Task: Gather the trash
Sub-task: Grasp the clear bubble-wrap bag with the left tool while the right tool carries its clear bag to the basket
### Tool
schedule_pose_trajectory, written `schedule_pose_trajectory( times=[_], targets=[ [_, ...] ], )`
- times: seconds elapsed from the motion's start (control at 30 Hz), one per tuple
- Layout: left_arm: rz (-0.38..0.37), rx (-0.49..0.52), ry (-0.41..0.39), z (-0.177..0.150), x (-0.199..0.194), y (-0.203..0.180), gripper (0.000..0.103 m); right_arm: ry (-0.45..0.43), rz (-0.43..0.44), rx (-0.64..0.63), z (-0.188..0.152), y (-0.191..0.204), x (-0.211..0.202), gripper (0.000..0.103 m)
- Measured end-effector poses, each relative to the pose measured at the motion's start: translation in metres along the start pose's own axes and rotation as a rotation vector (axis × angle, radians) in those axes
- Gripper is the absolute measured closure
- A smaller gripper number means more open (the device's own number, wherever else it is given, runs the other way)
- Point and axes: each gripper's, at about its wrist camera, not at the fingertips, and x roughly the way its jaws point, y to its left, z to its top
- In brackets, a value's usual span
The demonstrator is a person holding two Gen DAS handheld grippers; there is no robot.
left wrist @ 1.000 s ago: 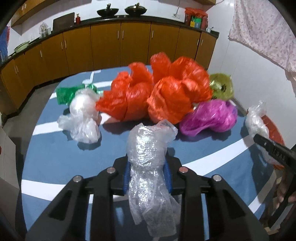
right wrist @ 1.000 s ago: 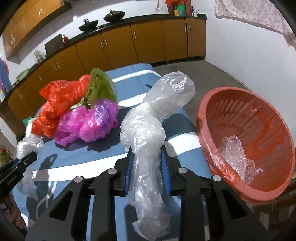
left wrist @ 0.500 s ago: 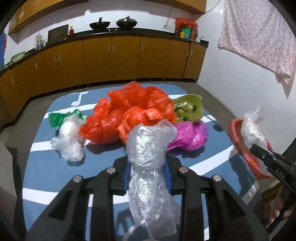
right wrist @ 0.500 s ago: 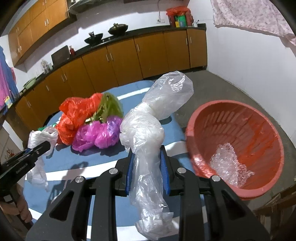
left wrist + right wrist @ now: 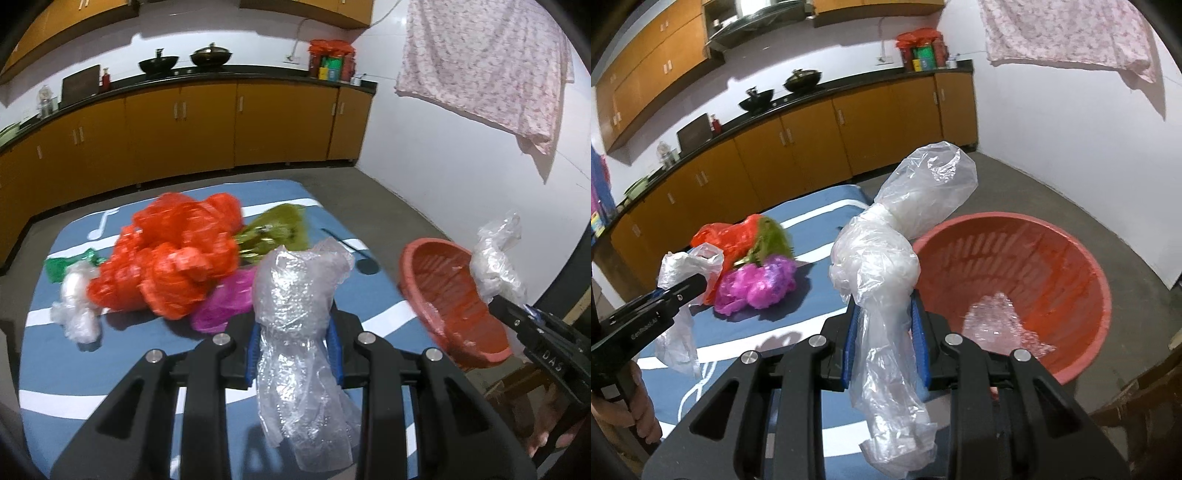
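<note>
Trash is what you carry in both hands and what lies heaped on the blue striped tabletop [image 5: 122,373].

Left wrist view: your left gripper [image 5: 293,347] has its jaws closed on a wad of clear bubble wrap [image 5: 299,306], which stands up between the blue pads and hangs crumpled below them. Beyond it on the tabletop lie the orange-red bags [image 5: 173,262], bunched together, with an olive-green bag [image 5: 277,230] behind them and a magenta bag [image 5: 225,299] at their near edge. To the left sit a small clear bag [image 5: 75,306] and a green scrap [image 5: 64,264], touching each other. At the right edge of the tabletop the red basket [image 5: 450,306] is tilted with its mouth towards the camera. Your right gripper [image 5: 517,314] reaches in from the right, holding a clear plastic bag [image 5: 495,266] over the basket's rim.

Right wrist view: your right gripper [image 5: 884,334] has its jaws clamped on the knotted clear plastic bag [image 5: 886,266], whose puffed upper end rises to the right while the tail hangs below the pads. The red basket [image 5: 1071,266] lies just beyond, to the right, with a piece of bubble wrap [image 5: 1001,325] on its bottom. Your left gripper [image 5: 698,282] enters from the left with its clear wad [image 5: 687,266], a hand [image 5: 631,413] on its grip. Behind it the magenta bag [image 5: 757,284], olive-green bag [image 5: 772,236] and orange-red bags [image 5: 727,236] rest together on the tabletop [image 5: 820,206].
</note>
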Motion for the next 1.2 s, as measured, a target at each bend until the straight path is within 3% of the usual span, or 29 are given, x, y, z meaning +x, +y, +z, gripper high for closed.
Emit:
schedule_pose_trajectory(
  times=[0.53,0.83,1.2],
  targets=[
    [-0.164,0.109,0.017,0.010,0.035,-0.096,0.073,-0.053,-0.136,0.128,0.015,-0.087,-0.009,0.076],
    [-0.246,0.146,0.048,0.012,0.065,-0.141,0.072,-0.061,-0.158,0.143,0.022,-0.104,0.002,0.076],
    [-0.296,0.162,0.086,0.013,0.102,-0.168,0.072,-0.060,-0.164,0.158,0.029,-0.123,0.015,0.076]
  ],
)
